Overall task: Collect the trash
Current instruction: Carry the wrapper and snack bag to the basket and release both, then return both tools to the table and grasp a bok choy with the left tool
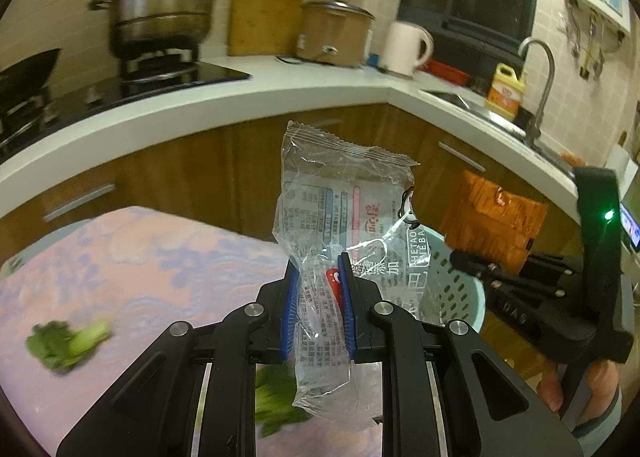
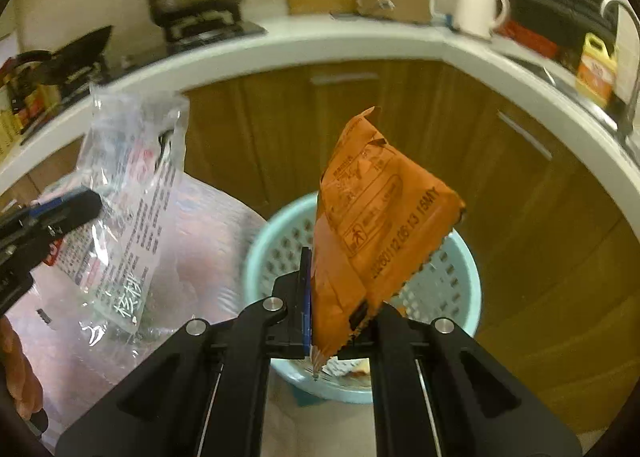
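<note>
My left gripper [image 1: 319, 269] is shut on a clear printed plastic wrapper [image 1: 340, 197], which stands up between its blue pads above the pink flowered table [image 1: 140, 257]. In the right wrist view that clear wrapper [image 2: 128, 193] hangs at the left, held by the left gripper [image 2: 72, 205]. My right gripper [image 2: 340, 297] is shut on an orange snack wrapper [image 2: 372, 217], just above a light blue perforated basket [image 2: 276, 253]. From the left wrist view the orange wrapper [image 1: 492, 217] and the right gripper [image 1: 472, 261] show at the right, over the basket [image 1: 460, 289].
Green vegetable scraps [image 1: 68, 343] lie on the table, more [image 1: 276, 397] under the left gripper. Behind runs a white counter [image 1: 280, 93] with wooden cabinets, a stove with a steel steamer pot [image 1: 164, 1], a white kettle [image 1: 404, 49], a yellow bottle [image 1: 506, 91] and a sink tap.
</note>
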A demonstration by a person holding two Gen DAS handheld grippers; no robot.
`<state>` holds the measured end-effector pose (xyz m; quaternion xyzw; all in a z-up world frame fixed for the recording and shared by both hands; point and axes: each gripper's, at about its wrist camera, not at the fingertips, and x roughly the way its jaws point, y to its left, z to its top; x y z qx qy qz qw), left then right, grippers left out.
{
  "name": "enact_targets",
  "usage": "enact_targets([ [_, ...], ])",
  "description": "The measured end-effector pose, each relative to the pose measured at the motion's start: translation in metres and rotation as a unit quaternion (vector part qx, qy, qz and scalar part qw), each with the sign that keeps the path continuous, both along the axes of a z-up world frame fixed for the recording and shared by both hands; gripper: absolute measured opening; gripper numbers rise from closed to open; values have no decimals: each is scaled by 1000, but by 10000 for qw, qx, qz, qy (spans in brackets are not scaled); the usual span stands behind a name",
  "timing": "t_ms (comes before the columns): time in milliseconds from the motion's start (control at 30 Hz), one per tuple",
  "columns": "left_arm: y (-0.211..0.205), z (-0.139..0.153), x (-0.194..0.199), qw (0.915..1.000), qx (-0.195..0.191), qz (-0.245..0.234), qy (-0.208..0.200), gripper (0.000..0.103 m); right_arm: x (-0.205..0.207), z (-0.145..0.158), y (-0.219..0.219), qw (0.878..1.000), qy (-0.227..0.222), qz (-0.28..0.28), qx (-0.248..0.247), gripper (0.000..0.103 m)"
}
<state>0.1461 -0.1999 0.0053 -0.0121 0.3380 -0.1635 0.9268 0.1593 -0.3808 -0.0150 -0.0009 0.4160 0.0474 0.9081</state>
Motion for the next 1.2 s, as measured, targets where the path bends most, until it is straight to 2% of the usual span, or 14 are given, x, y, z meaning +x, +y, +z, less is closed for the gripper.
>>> enact_targets([
  [167, -29, -18, 20, 9996, 136, -137, 222, 18, 17, -38, -21, 9979, 625, -125, 88, 5],
  [267, -42, -29, 30, 9991, 272, -157, 292, 19, 22, -54, -32, 9960, 839, -238, 177, 7],
  [333, -48, -35, 36, 9989, 269, -166, 349, 22, 24, -63, -38, 9948, 958, -275, 220, 12],
  [367, -49, -37, 37, 9988, 254, -186, 366, 27, 25, -67, -41, 9939, 1030, -309, 224, 25],
  [400, -51, -40, 38, 9988, 257, -196, 369, 37, 26, -69, -44, 9933, 1080, -333, 239, 53],
  [433, -53, -41, 39, 9987, 290, -183, 373, 45, 25, -72, -47, 9928, 1102, -374, 289, 66],
  [467, -54, -42, 38, 9988, 350, -131, 314, 55, 23, -71, -51, 9933, 1030, -423, 309, 73],
  [533, -52, -42, 35, 9987, 451, -61, 231, 57, 21, -69, -54, 9938, 973, -468, 274, 73],
  [667, -38, -36, 30, 9995, 231, -11, 216, 57, 13, -60, -60, 9938, 852, -557, 439, 73],
  [833, -18, -24, 22, 9998, 101, 128, 126, 59, 5, -42, -50, 9963, 598, -511, 347, 73],
  [1033, 13, -13, 2, 9994, -107, 321, 49, 59, -6, -11, -13, 9988, 213, -117, 420, 73],
  [1200, 59, -5, -18, 9973, -250, 682, -58, 59, -18, 13, 43, 9974, -185, 488, 488, 73],
])
